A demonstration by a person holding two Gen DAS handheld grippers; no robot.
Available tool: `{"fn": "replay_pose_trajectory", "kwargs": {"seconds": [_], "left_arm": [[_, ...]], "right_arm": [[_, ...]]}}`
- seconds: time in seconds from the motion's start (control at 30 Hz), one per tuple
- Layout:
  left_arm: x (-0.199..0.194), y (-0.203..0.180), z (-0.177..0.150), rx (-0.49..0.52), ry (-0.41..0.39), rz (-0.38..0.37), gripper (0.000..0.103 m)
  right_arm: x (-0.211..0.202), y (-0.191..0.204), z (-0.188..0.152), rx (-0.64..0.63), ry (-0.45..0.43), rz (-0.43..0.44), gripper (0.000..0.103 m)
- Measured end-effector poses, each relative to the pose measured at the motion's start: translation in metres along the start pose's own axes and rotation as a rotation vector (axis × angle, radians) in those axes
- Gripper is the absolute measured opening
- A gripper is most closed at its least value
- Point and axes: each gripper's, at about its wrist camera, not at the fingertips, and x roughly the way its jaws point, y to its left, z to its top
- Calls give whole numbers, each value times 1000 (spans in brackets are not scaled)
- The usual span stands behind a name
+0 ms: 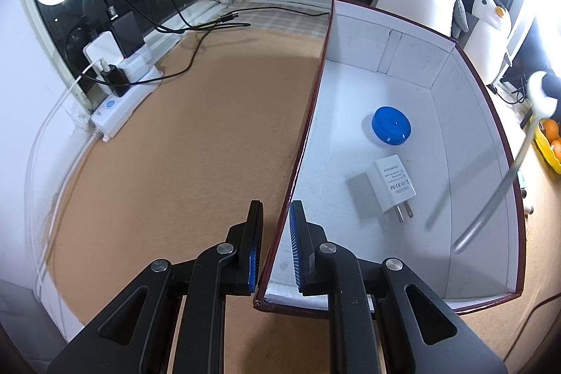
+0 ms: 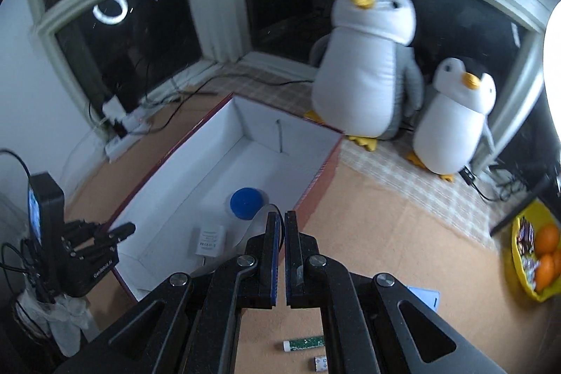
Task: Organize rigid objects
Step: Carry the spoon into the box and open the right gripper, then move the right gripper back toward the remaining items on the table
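A white-lined box with dark red rim (image 1: 413, 83) sits on the tan mat. Inside lie a blue round lid (image 1: 391, 126) and a white plug adapter (image 1: 392, 186). My left gripper (image 1: 276, 233) straddles the box's left wall, one finger on each side, closed against it. In the right wrist view the box (image 2: 242, 128), lid (image 2: 246, 202) and adapter (image 2: 209, 240) show again. My right gripper (image 2: 282, 226) is shut on a clear plastic piece with a thin dark wire (image 2: 261, 219), held over the box's right edge. A long spoon (image 1: 501, 184) hangs blurred over the box.
A green-white tube (image 2: 304, 343) and a small grey block (image 2: 320, 363) lie on the mat near me. A yellow bowl of oranges (image 2: 526, 269) stands right. Two plush penguins (image 2: 368, 58) stand behind the box. A power strip with chargers (image 1: 119, 93) lies at the left.
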Motion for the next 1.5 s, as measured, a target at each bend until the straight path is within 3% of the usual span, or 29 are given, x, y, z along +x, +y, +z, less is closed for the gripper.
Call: {"fn": "replay_pose_trajectory", "kwargs": {"seconds": [0.4,0.47,0.5,0.57,0.93,1.17,1.5], "left_arm": [[3,0,1,-1,5,-2,14],[3,0,1,-2,6,-3,14],[3,0,1,-2,5,-3,14],[3,0,1,-1,6,-3,14],[3,0,1,-1,6,-3,14],[3,0,1,-1,6,-3,14],[4,2,4,6,14,1,14]], "right_arm": [[55,39,0,-102,98,23,3],[60,41,-1,-108,109,25,10],[61,42,-2,-108,111,20,22],[60,42,-3,-97,96,23,36],[40,32,-6,-22,54,60,42],[14,-6,-24,127,7,88,44],[-8,-94,-87,362,3,-12,47]]}}
